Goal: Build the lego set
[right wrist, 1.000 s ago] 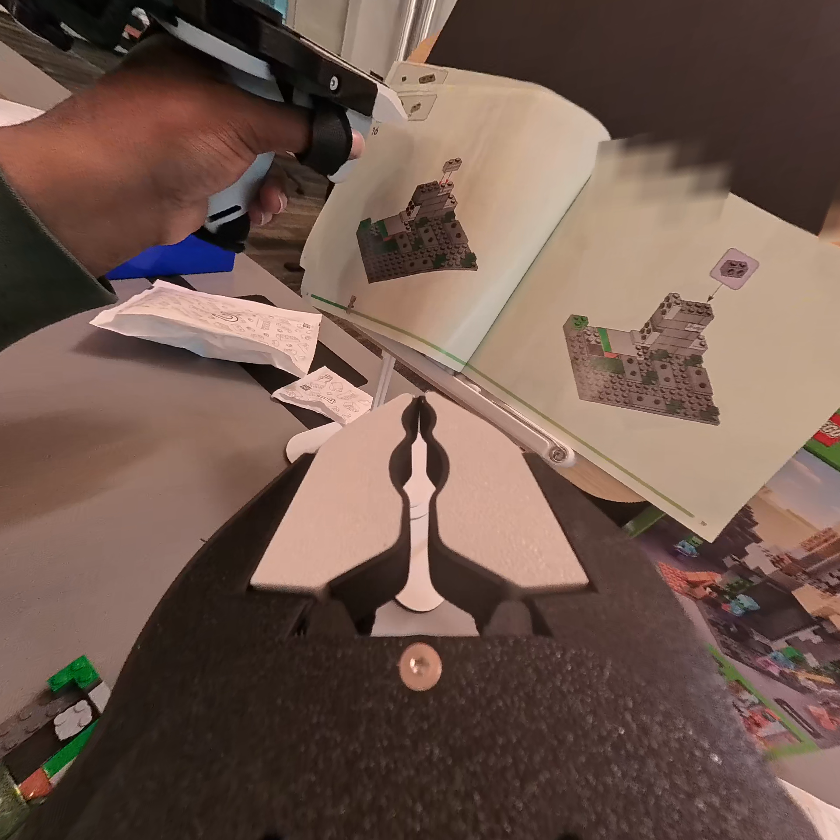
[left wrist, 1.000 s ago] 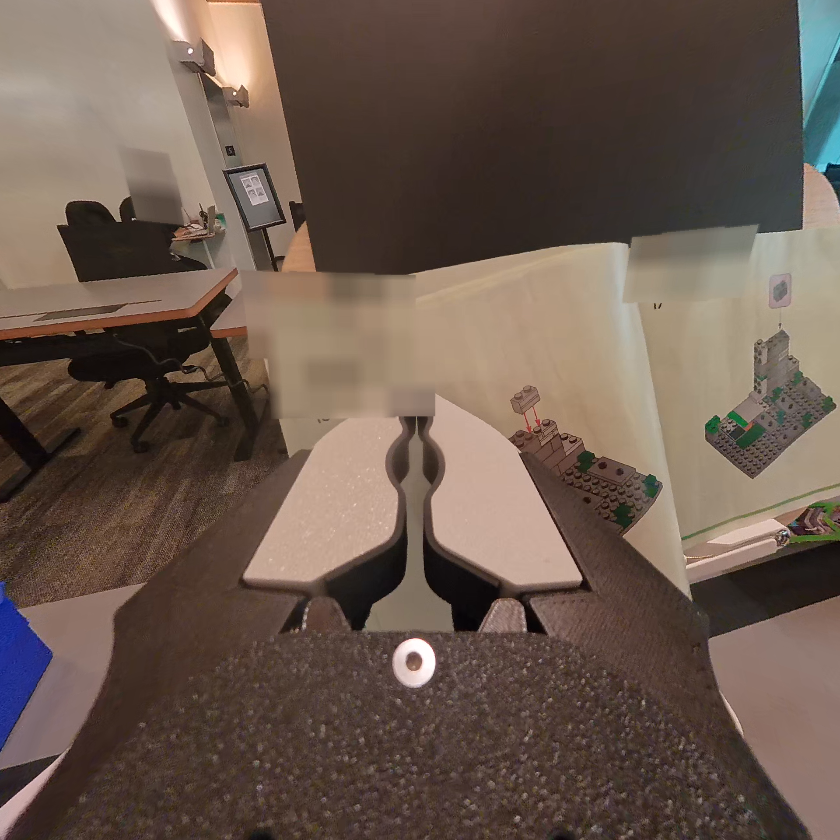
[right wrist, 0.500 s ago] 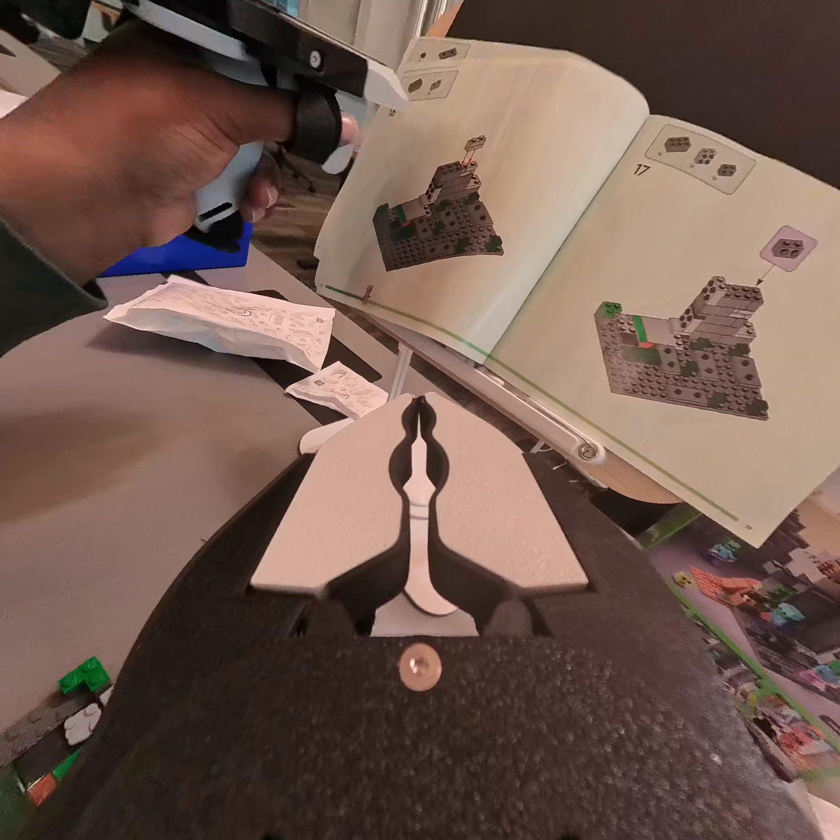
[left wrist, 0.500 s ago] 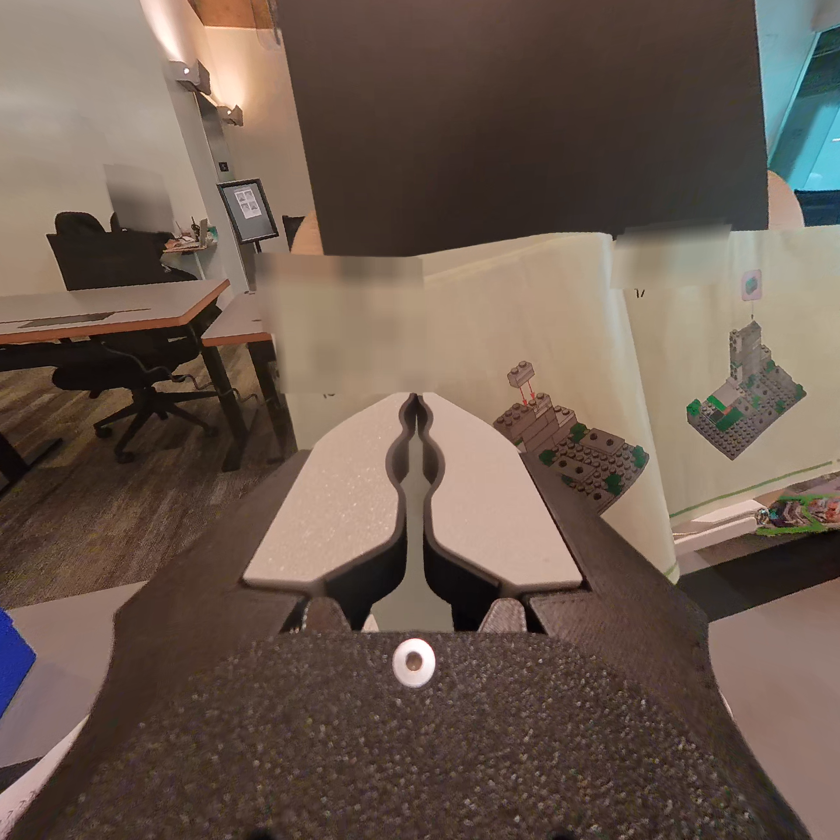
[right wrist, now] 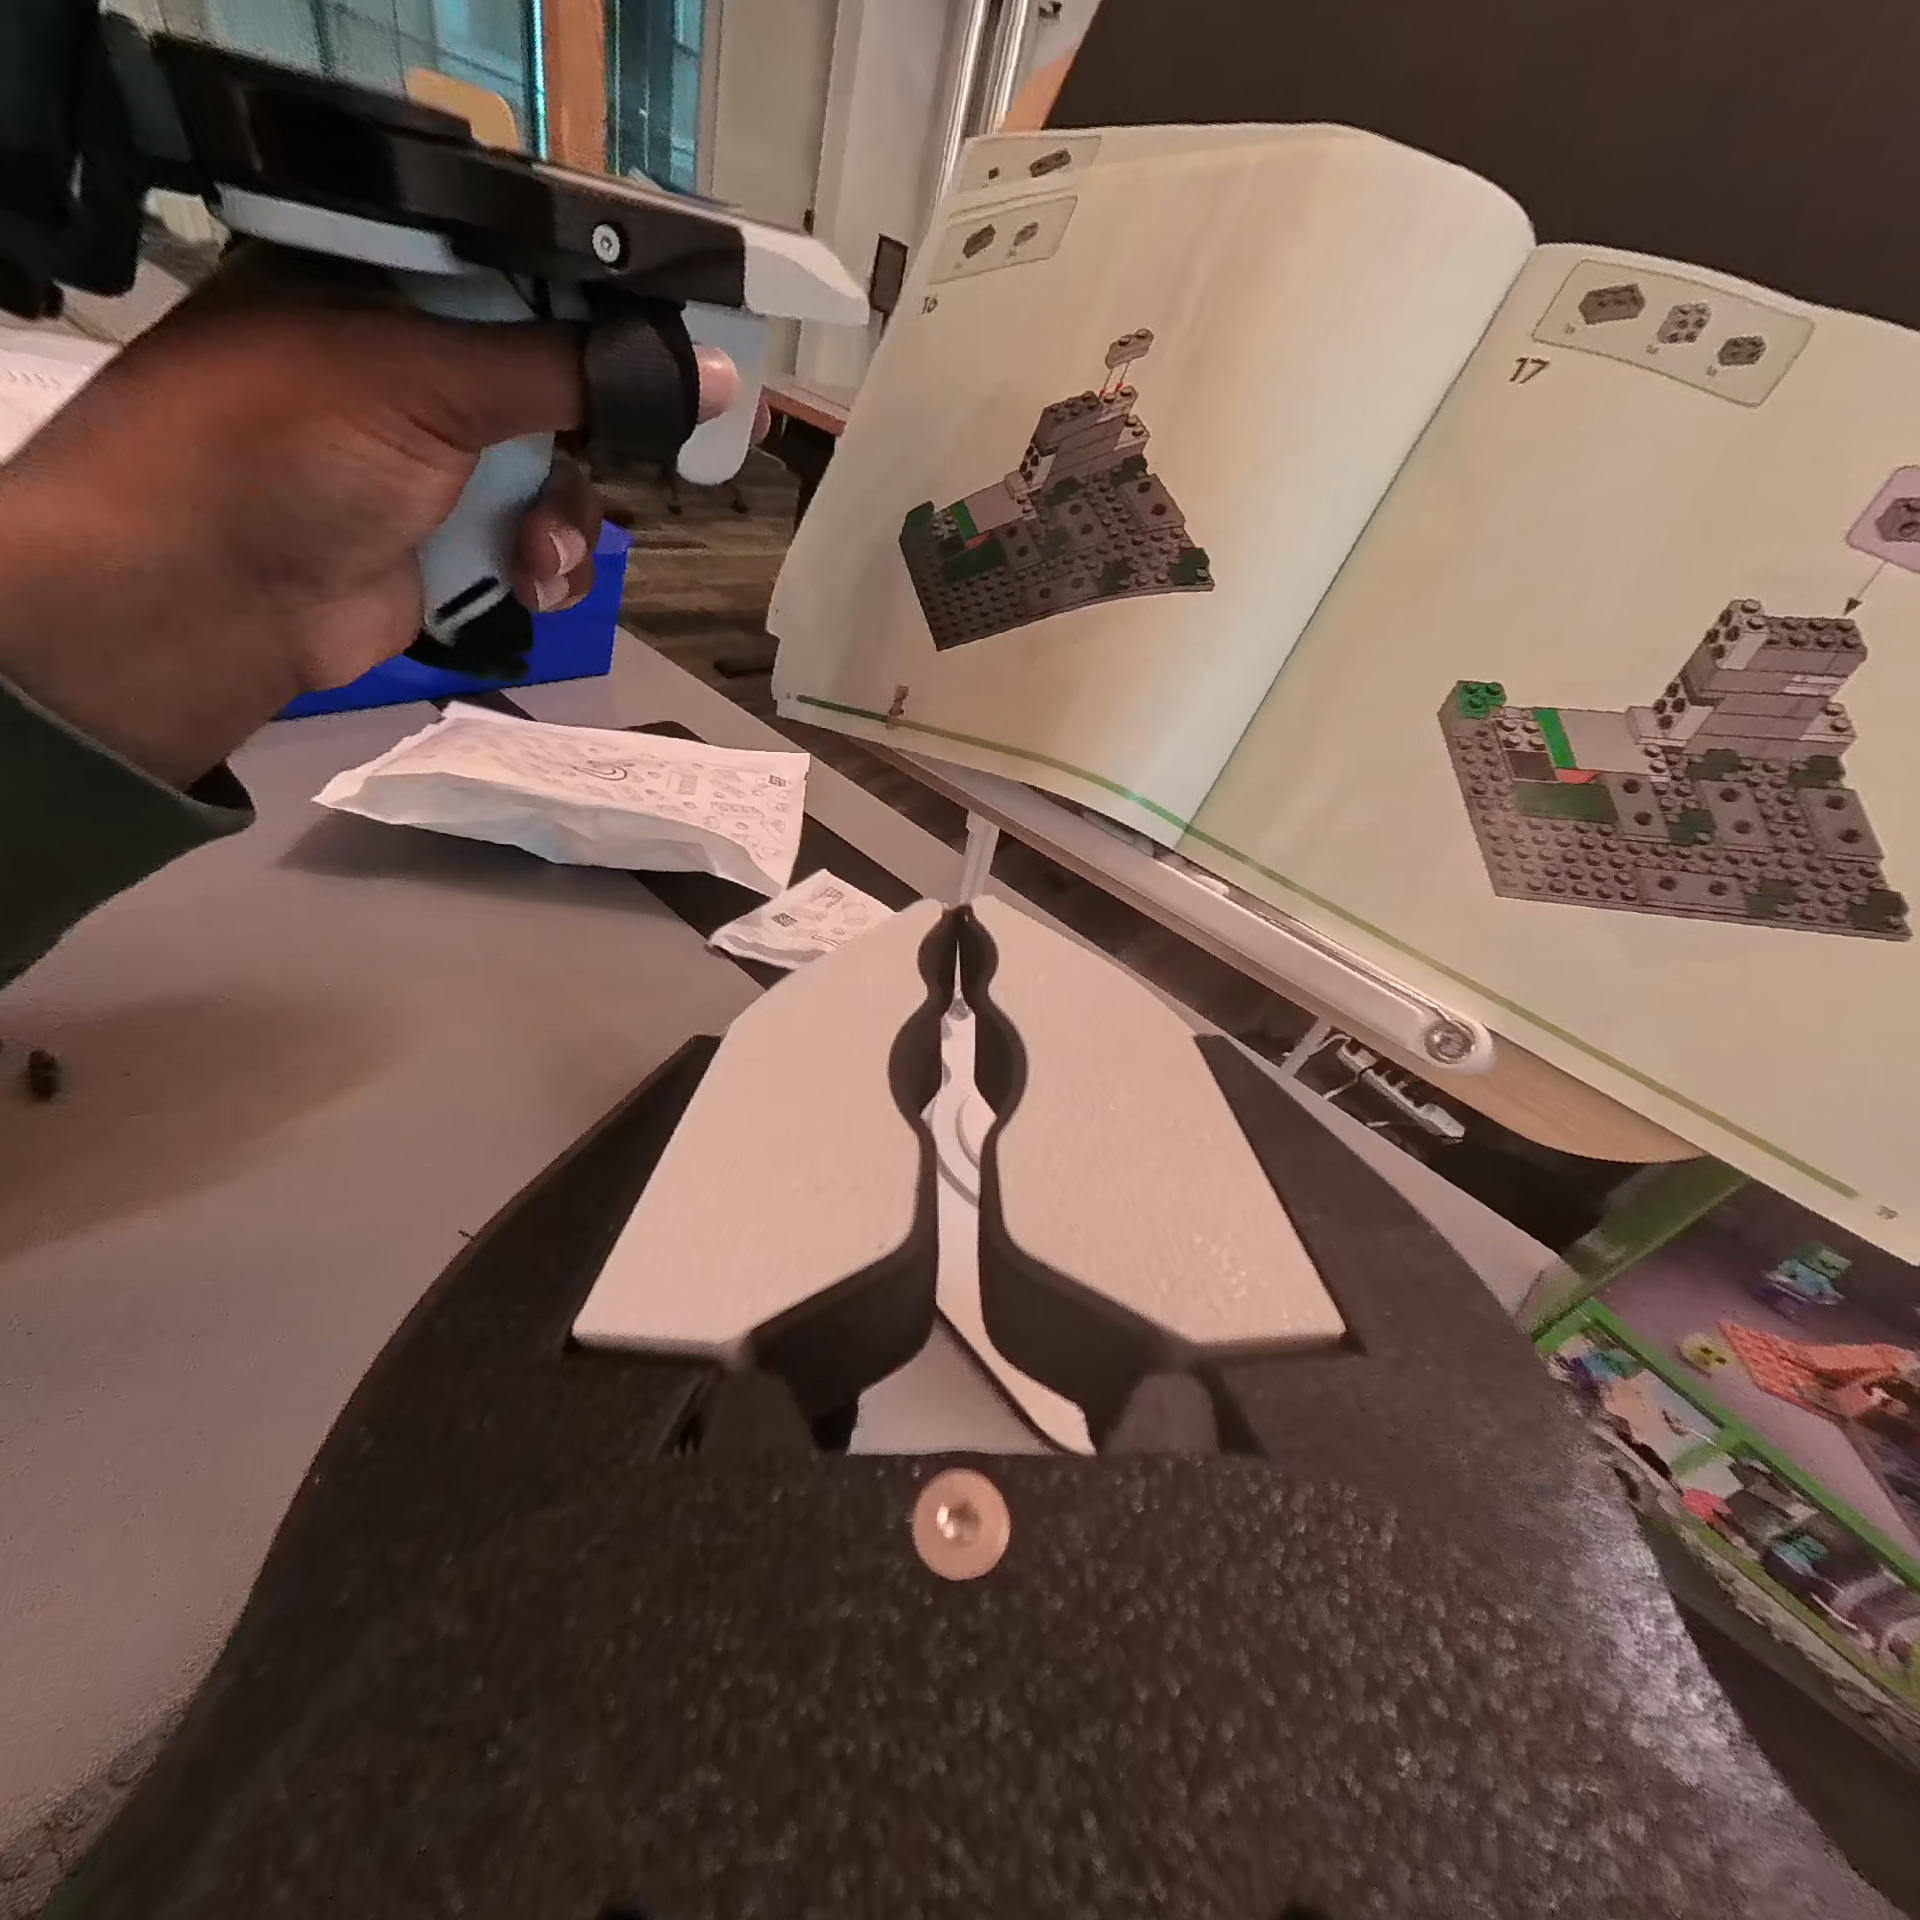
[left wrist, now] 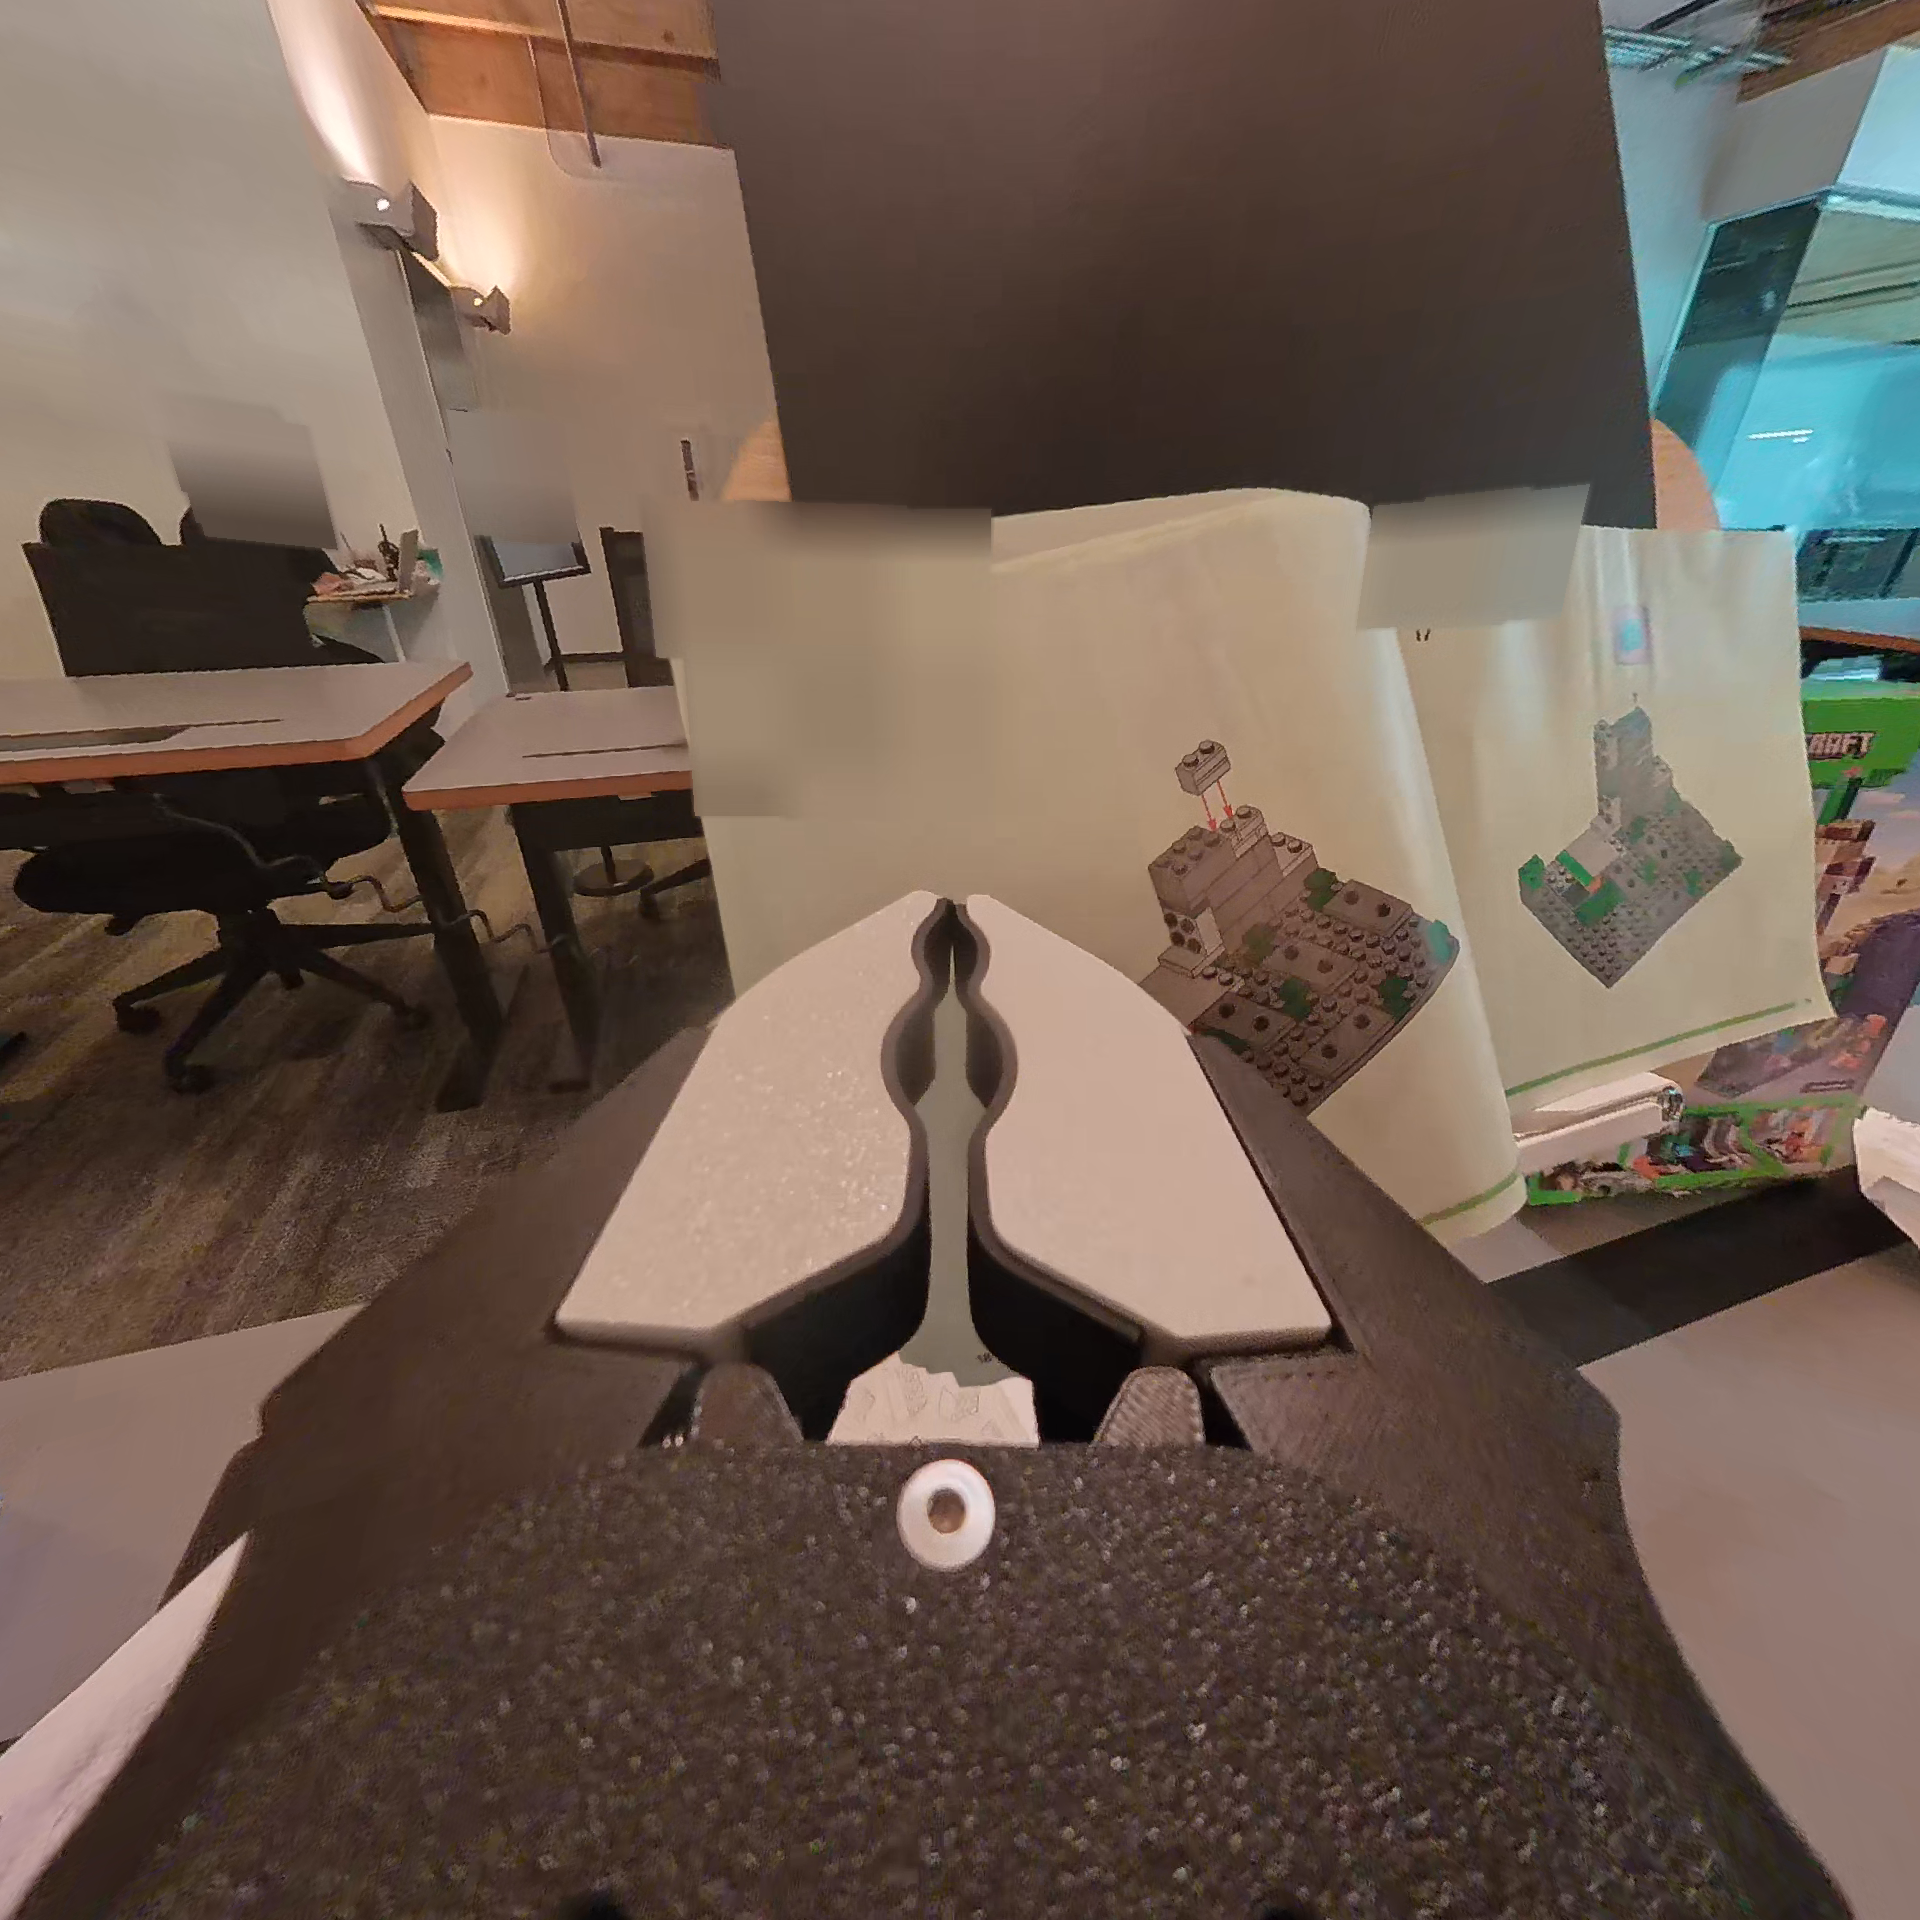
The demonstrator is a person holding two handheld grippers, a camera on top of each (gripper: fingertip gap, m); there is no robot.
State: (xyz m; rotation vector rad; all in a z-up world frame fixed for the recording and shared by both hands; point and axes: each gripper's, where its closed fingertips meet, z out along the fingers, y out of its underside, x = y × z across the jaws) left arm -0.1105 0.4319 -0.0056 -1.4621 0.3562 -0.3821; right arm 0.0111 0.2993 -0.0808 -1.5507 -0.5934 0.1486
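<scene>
**Operator A:** Right wrist view, nearest item first: the right gripper (right wrist: 957, 914) has its two fingers brought together at the tips, with nothing between them. It hangs over the grey table (right wrist: 260, 1091).

**Operator B:** And beyond the fingertips?

**Operator A:** A small white paper packet (right wrist: 805, 914) lies on the table just past the tips. A larger white paper bag (right wrist: 582, 790) lies farther left. Two small dark bits (right wrist: 40, 1070) sit at the far left edge; their type cannot be determined. At lower right lies the printed set box (right wrist: 1745, 1382), flat, green-bordered.

**Operator B:** Location of the instructions?

**Operator A:** The instruction booklet (right wrist: 1299, 499) stands open on a white stand (right wrist: 1351, 997), tilted back, above the box. Both pages show a grey build with green parts. No loose bricks of the set can be identified in either view.

**Operator B:** Status of the left gripper?

**Operator A:** In the right wrist view a hand (right wrist: 260, 499) holds its handle at upper left, above the larger bag. In the left wrist view the left gripper (left wrist: 951, 914) is likewise closed tip to tip, empty, pointed at the booklet's left page. A dark panel (left wrist: 1195, 260) rises behind the booklet. Farther left stand desks (left wrist: 208, 717) and an office chair (left wrist: 208, 894).
</scene>
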